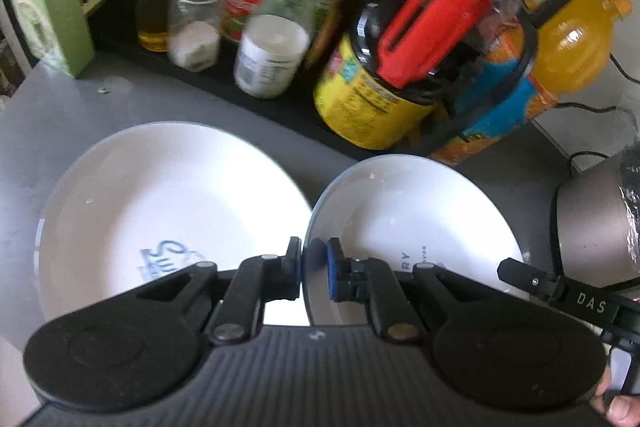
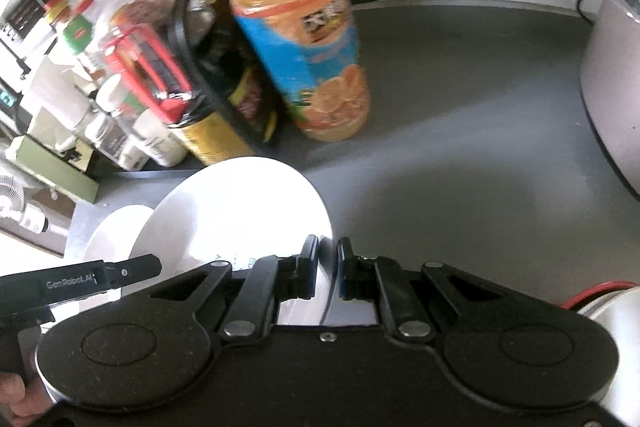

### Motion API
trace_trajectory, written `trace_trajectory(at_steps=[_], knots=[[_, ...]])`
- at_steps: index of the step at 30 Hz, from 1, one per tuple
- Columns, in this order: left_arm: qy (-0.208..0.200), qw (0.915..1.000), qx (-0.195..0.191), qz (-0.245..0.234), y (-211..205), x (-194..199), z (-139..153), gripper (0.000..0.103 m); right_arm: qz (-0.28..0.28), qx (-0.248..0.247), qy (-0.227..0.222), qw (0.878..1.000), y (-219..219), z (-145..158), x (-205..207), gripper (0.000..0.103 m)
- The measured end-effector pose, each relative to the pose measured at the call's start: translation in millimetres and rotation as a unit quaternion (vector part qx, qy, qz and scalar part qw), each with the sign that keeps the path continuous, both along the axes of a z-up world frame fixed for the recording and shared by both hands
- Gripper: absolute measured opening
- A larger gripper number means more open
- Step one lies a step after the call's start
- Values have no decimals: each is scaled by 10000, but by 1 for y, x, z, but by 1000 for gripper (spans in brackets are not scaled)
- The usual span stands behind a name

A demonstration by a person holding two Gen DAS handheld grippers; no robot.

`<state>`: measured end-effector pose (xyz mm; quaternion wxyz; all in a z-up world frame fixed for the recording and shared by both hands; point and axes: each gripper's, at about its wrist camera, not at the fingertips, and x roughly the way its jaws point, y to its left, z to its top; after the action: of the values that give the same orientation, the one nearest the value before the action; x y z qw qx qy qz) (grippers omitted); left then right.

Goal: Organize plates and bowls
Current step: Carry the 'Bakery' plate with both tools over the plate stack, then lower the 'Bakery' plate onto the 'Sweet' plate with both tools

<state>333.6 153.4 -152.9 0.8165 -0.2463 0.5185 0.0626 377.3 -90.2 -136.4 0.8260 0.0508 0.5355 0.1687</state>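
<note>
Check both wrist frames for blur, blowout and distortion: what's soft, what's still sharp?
Left wrist: bottles on the shelf smeared by motion, left gripper and held bowl rim sharp, counter edge bowed by fisheye. Right wrist: orange juice bottle blurred, bowl blown out white, right gripper crisp.
</note>
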Motion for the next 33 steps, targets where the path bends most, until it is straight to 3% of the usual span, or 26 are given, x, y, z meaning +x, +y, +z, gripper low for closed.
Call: trace_trajectory(at_steps=[23,33], knots=[[220,9964,33,824,100,-53,-19,11,777,-150,149,9968,120,-23,-27,10],[335,9962,142,788,124,-58,-32,12,896,-266,254,9953,150,-36,-33,10]])
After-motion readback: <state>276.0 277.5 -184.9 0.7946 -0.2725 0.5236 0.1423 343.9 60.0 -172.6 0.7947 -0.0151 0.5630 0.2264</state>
